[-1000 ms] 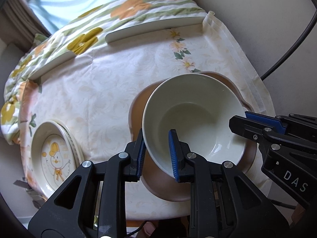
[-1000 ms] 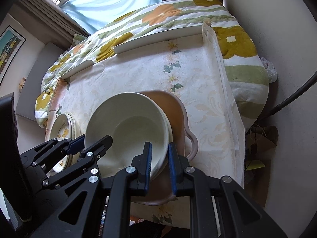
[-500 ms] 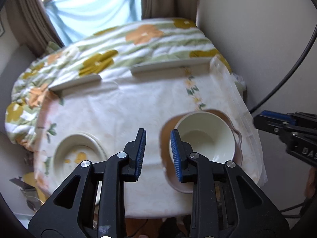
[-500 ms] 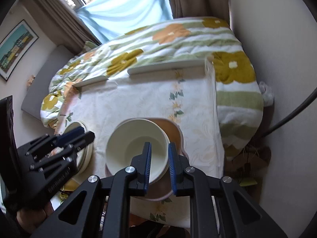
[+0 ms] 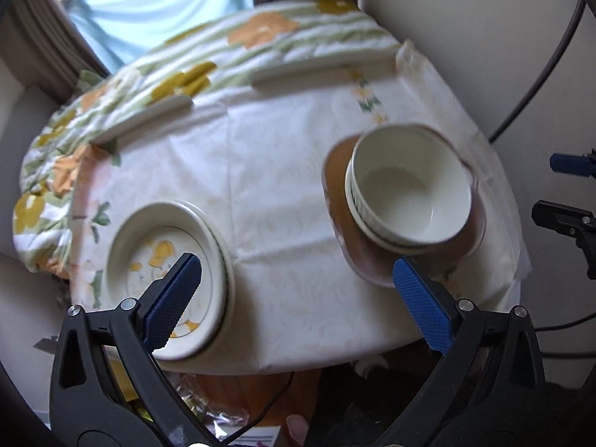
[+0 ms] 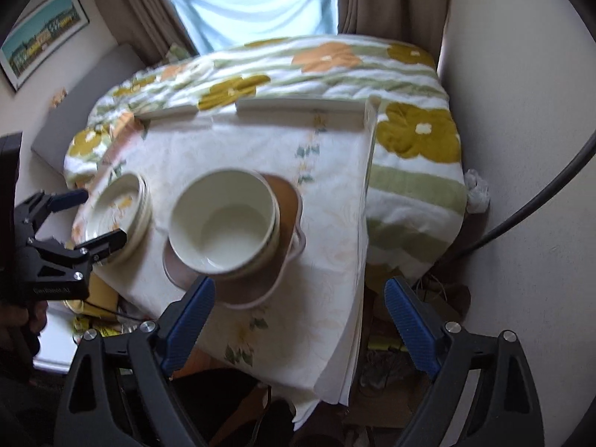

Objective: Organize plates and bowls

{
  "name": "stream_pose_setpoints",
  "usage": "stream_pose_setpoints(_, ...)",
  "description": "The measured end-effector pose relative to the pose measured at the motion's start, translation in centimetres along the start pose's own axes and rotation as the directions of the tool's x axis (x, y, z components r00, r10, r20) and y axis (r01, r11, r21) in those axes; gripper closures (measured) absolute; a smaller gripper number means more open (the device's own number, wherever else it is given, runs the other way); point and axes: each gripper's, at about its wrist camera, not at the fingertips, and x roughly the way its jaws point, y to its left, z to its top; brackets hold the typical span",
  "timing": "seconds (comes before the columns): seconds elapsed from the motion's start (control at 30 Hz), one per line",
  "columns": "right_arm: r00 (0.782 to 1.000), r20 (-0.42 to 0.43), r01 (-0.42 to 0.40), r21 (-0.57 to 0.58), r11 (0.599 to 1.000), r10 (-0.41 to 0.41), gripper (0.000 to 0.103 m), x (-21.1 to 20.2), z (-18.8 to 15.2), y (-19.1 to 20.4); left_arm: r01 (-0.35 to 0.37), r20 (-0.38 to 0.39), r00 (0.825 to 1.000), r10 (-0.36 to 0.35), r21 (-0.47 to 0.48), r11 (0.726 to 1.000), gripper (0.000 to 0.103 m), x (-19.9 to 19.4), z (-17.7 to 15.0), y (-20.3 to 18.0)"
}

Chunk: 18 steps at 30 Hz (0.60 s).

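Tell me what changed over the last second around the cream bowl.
Both grippers let go of the cream bowl: the left gripper and right gripper were shut on its near rim, pulled back and up, and are now opening, empty. The bowl stays nested on the brown dish; the plate stack hasn't moved.

Black plastic gripper frames with silver screws carry ribbed blue fingers (image 5: 173,300).

Looked glazed and glossy, the cream bowl (image 5: 409,190) and stacked plates (image 5: 167,275); woven, matt cloth, the tablecloth (image 5: 283,171); ribbed blue rubber on matt black plastic, the gripper pads (image 6: 188,320).
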Motion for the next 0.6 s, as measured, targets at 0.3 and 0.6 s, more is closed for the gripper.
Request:
stream_pose_setpoints(0.3,0.99,-0.137,0.013,-0.02,1.0,-0.015,0.024,5.7,0.1,0.6,0.09,-0.144,0.986,-0.083,0.049,0.995,0.001,5.6,0.1,-0.1)
stream_pose_setpoints(0.6,0.967,-0.255,0.003,-0.051,0.999,-0.016,0.053,10.2,1.3,1.8,0.176,-0.219,0.964,-0.151,0.098,0.98,0.013,8.8,1.5,-1.6)
